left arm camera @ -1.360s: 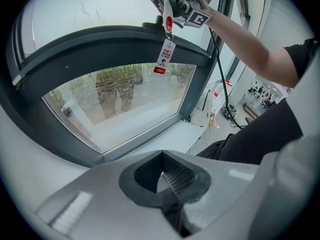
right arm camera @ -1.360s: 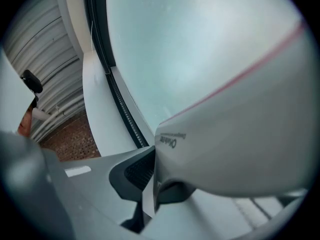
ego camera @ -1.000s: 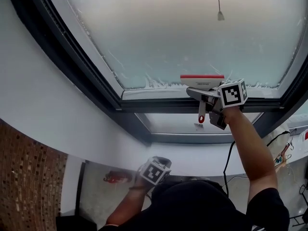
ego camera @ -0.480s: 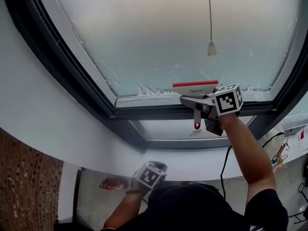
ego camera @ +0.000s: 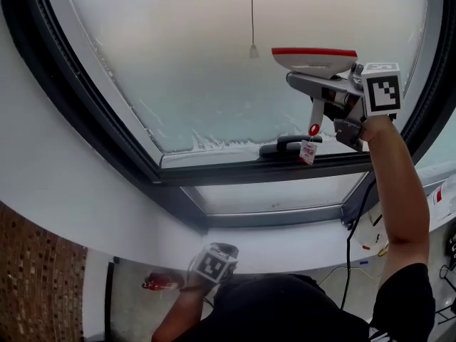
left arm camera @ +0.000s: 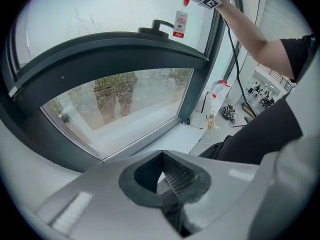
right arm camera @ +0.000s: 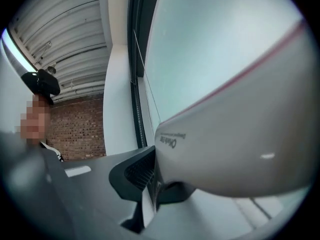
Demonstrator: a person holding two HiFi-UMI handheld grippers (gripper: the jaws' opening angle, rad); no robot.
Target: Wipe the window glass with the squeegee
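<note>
— What is seen nearest?

— The left gripper is held low beside the body, its jaws pressed together on nothing. It has been kept idle there over the last second.

— And the working side?

— The right gripper is clamped on the handle of the white plastic squeegee with the red rubber blade. A second ago that blade was lying at the bottom edge of the pane, just above the dark grey window frame. It has since been raised and is now held high on the right part of the frosted, soapy window glass.

— Is the blade pressed to the glass?

— That cannot be settled; it is close against the pane, but contact is not shown clearly.

— What is meant for the task?

— One downward pass is judged finished and the tool reset for another. A ragged line of white foam is left along the bottom edge, so more wiping is probably needed.

— Anything in the way farther off?

— The black window handle with its small paper tag lies below the blade's path, and a thin pull cord hangs just to its left.
</note>
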